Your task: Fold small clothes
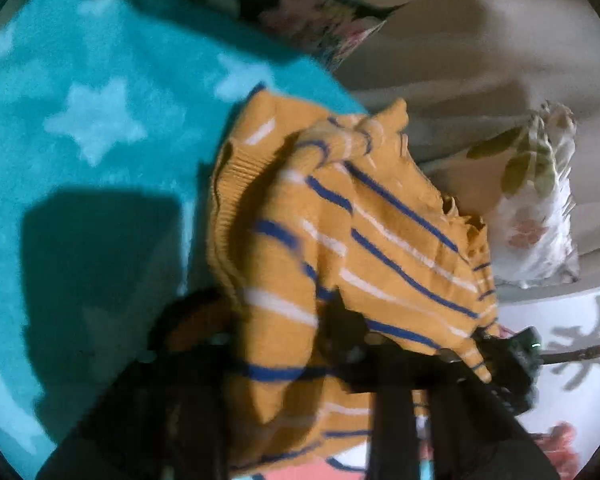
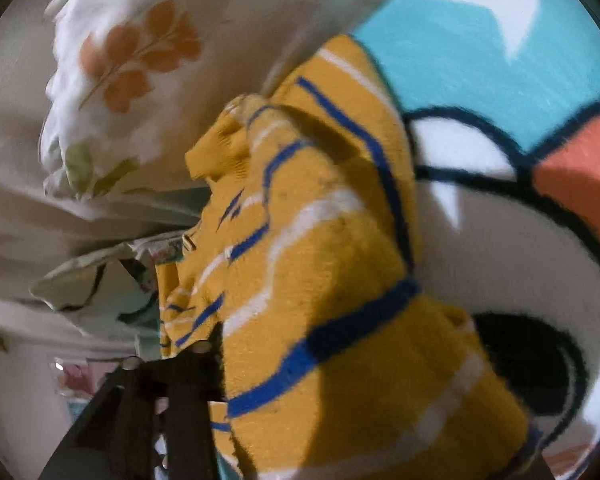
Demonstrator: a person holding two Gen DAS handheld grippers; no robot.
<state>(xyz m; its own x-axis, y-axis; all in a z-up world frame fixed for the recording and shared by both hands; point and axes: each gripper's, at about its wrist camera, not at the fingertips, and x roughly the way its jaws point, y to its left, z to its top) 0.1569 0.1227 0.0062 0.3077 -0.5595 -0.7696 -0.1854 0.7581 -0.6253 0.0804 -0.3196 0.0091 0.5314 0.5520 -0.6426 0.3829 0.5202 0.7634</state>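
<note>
The mustard-yellow knitted sweater with blue and white stripes (image 1: 332, 240) is a soft, floppy thing — light, and it sags and bunches wherever nothing holds it. It will not slip much, for the knit is rough. I think the best places to hold it are the thick ribbed hem or the shoulder seams, so that it hangs flat.

Right now the sweater is lifted up in a crumpled bunch, just above the fluffy teal blanket with pale stars (image 1: 92, 128).

Closest in, the left gripper (image 1: 284, 344) comes up from under the sweater, and the cloth drapes over its dark fingers. Its jaws look clenched on a fold of the sweater. The right gripper (image 2: 216, 344) comes in from the sweater's other side, tipped over sideways. Its jaws also seem to pinch the cloth, though the blur hides the tips.

Beside the sweater lies a big cartoon picture in white, orange and black (image 2: 540, 208) on the blanket. Farther behind the sweater sits a white pillow with orange flowers and green leaves (image 2: 132, 72) — and past that, plain beige bedding (image 1: 480, 48).
</note>
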